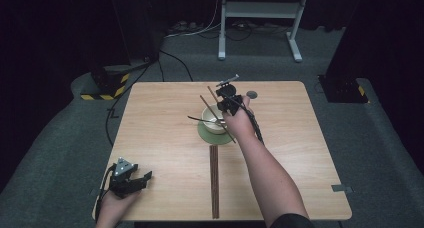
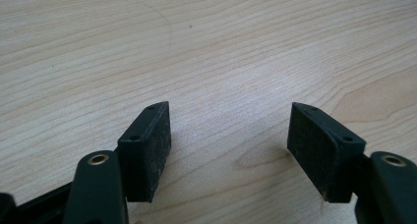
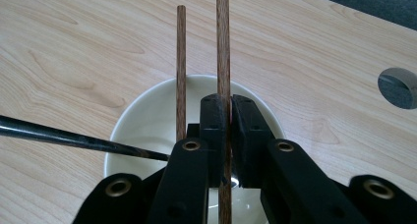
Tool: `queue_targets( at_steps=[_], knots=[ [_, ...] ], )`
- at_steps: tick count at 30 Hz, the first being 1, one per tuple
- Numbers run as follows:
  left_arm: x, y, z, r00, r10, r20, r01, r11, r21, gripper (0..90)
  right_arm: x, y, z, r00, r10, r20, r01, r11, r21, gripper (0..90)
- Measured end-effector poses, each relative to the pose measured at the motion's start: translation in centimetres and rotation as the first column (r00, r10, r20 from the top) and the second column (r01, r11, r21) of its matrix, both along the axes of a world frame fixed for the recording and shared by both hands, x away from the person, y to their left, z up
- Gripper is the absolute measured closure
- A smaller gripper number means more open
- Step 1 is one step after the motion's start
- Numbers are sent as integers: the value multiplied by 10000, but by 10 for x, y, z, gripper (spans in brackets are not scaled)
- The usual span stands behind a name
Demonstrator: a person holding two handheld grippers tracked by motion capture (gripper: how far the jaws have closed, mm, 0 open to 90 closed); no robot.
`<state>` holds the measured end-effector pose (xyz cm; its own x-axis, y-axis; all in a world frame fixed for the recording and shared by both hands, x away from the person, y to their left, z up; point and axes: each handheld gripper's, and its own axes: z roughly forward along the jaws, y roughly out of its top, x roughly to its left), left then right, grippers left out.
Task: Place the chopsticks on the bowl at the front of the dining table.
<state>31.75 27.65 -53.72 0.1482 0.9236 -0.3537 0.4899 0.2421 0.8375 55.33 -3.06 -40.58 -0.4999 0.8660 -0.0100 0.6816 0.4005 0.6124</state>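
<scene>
Right gripper [image 3: 227, 111] pinched 1 wooden chopstick [image 3: 223, 47] over the white bowl [image 3: 147, 121]; left gripper [image 2: 228, 135] rested on table [image 2: 221, 47], jaws spread.

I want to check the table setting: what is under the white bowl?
The white bowl stands on a round green saucer, whose rim shows at the near left. The saucer's middle is covered by the bowl, and the forearm hides its right side.

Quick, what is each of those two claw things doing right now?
Left gripper: open, nothing between the jaws, low over the bare table.
Right gripper: shut on a brown chopstick, above the white bowl.
</scene>
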Motion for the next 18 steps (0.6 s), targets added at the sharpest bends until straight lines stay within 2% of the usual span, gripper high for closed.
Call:
queue_targets(
  at_steps=[8,12,18],
  knots=[
    [0,0,0,10000,-20,-9,20,10000,19,332,7,9,-5,9990,60,-437,-61,10000,-28,838],
    [0,1,0,10000,-50,-26,50,10000,22,332,9,14,-14,9972,81,-737,-98,9997,-217,837],
    [0,0,0,10000,-30,-9,30,10000,26,332,11,16,-18,9964,178,-829,-202,9994,-287,836]
  ],
)
